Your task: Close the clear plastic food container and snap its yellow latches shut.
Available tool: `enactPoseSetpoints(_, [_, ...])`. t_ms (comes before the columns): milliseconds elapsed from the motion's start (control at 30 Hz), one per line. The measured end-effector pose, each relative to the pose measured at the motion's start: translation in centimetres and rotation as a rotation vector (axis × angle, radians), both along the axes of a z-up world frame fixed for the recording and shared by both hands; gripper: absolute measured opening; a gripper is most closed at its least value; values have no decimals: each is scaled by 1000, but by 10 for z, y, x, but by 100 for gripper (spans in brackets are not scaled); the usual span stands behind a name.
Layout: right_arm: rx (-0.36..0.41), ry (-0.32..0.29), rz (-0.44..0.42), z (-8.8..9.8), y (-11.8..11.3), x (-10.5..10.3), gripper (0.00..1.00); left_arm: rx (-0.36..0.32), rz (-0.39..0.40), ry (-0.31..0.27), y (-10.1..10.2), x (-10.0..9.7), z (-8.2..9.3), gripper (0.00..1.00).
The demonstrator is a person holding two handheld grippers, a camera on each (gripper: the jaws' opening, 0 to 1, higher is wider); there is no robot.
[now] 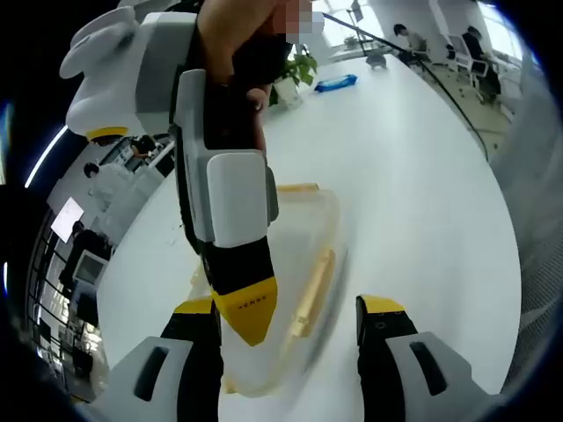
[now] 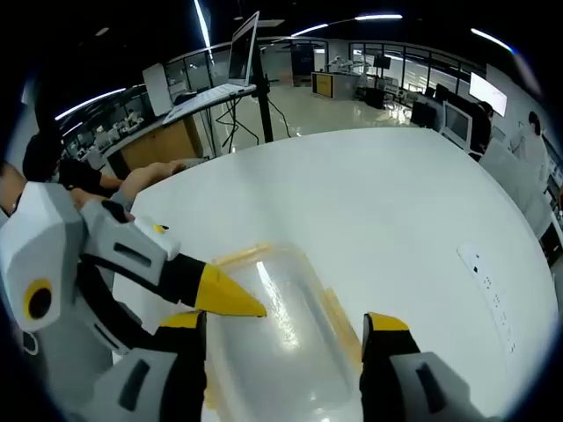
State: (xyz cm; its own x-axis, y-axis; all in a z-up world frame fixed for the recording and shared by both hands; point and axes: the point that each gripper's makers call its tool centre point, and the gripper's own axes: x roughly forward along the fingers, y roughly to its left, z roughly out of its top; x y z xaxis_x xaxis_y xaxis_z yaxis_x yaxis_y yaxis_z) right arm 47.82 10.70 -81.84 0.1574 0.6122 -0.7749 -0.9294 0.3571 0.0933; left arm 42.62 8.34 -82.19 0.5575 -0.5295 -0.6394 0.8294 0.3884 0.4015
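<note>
In the left gripper view, the left hand-held gripper [image 1: 286, 330] stood with its jaws apart around the clear food container [image 1: 299, 290] on the white table [image 1: 413, 176]. The right hand-held gripper [image 1: 242, 308], held by a hand [image 1: 233, 35], pointed its yellow tip down onto the container's lid. A potted plant [image 1: 295, 75] and a blue thing [image 1: 336, 83] lay far back.

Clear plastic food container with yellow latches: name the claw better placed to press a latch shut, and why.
Right, probably. Its claw straddles the clear plastic food container, a yellow latch beside one tip. The left claw points at the lid's edge.
</note>
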Motion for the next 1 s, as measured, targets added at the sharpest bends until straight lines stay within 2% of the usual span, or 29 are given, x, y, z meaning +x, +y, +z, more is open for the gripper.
enactPoseSetpoints(100, [1, -29, -22, 2, -5, 3, 71, -29, 29, 4, 7, -2, 5, 60])
enactPoseSetpoints(200, [30, -28, -76, 4, -11, 5, 71, -82, 68, 21, 14, -6, 10, 61])
enactPoseSetpoints(267, [46, -29, -122, 6, -18, 6, 71, -138, 109, 50, 19, -9, 13, 61])
enactPoseSetpoints(367, [99, -26, -231, 11, -28, 8, 71, -171, 148, 64, 29, -12, 16, 61])
enactPoseSetpoints(433, [109, -52, -274, 14, -35, 10, 74, -211, 176, 76, 33, -17, 20, 61])
enactPoseSetpoints(467, [111, -59, -277, 14, -36, 10, 78, -235, 191, 84, 34, -19, 22, 62])
enactPoseSetpoints(533, [124, -79, -291, 19, -40, 8, 84, -284, 226, 87, 36, -23, 27, 64])
enactPoseSetpoints(600, [131, -76, -295, 22, -42, 1, 83, -306, 242, 85, 38, -28, 32, 66])
enactPoseSetpoints(767, [131, -101, -312, 25, -49, -12, 83, -324, 264, 61, 47, -37, 43, 66])
enactPoseSetpoints(867, [152, -97, -359, 28, -54, -21, 83, -331, 291, 48, 57, -42, 45, 66])
enactPoseSetpoints(1000, [167, -109, -394, 32, -61, -32, 83, -378, 341, 49, 68, -50, 52, 67])
